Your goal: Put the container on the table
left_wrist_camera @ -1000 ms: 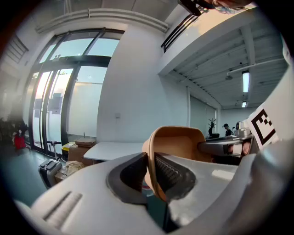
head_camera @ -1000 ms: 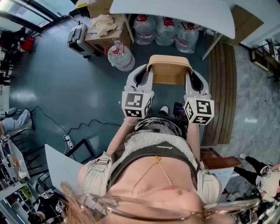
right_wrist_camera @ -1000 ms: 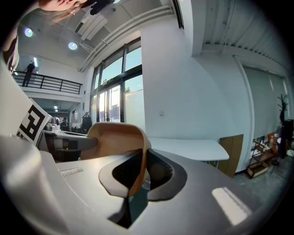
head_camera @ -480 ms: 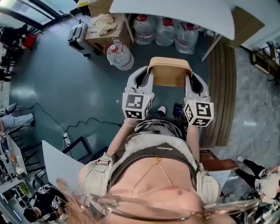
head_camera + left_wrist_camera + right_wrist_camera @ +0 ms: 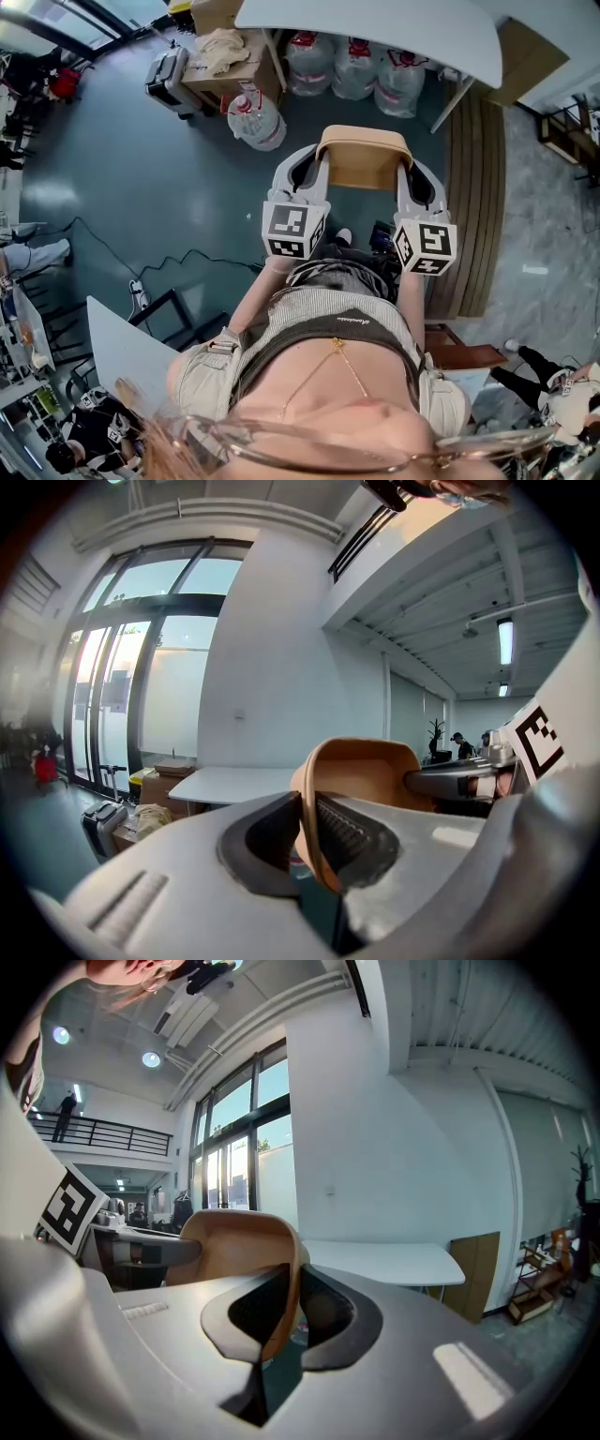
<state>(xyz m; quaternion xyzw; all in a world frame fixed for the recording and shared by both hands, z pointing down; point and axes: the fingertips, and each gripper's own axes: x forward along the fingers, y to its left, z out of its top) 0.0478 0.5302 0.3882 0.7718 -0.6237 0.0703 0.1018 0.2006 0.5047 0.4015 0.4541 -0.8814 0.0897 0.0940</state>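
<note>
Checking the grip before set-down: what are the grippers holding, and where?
A tan rounded container: left gripper clamps its left rim, right gripper its right rim.

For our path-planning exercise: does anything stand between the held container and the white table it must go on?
Nothing visible does. The container, clamped at each side by the left tongs and right tongs, faces the white table across the floor. Water jugs stand on the floor under its near edge, below the top.
</note>
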